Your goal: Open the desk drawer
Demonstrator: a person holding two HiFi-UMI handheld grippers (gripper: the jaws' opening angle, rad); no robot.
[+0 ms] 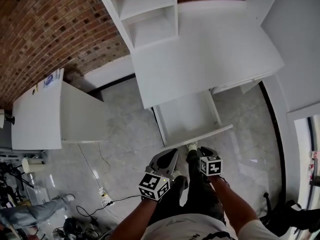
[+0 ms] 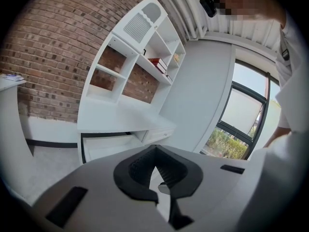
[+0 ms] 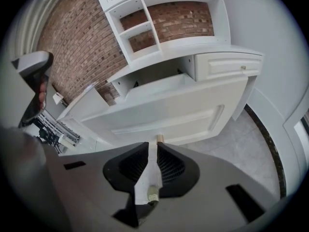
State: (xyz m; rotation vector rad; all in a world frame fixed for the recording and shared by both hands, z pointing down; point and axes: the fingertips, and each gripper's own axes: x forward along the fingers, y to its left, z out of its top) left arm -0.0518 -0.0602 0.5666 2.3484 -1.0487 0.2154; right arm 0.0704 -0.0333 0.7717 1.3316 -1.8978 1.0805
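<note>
The white desk [image 1: 210, 49] has its wide drawer [image 1: 187, 116] pulled out, and the inside looks bare. A small round knob [image 1: 191, 146] sticks out of the drawer's front panel [image 3: 178, 112]. My right gripper [image 1: 196, 150] points down at that knob. In the right gripper view the knob [image 3: 160, 138] sits just past the tips of my right gripper [image 3: 157, 144], whose jaws stand a narrow slit apart with nothing pinched between them. My left gripper [image 1: 173, 153] hovers beside it, left of the knob. Its tips [image 2: 155, 148] meet and hold nothing.
A smaller drawer [image 3: 227, 64] to the right of the open one is closed. A white shelf unit [image 1: 150, 14] stands on the desk against the brick wall. A low white cabinet [image 1: 37, 114] is at the left. Cables and a power strip [image 1: 105, 196] lie on the floor beside the person's legs.
</note>
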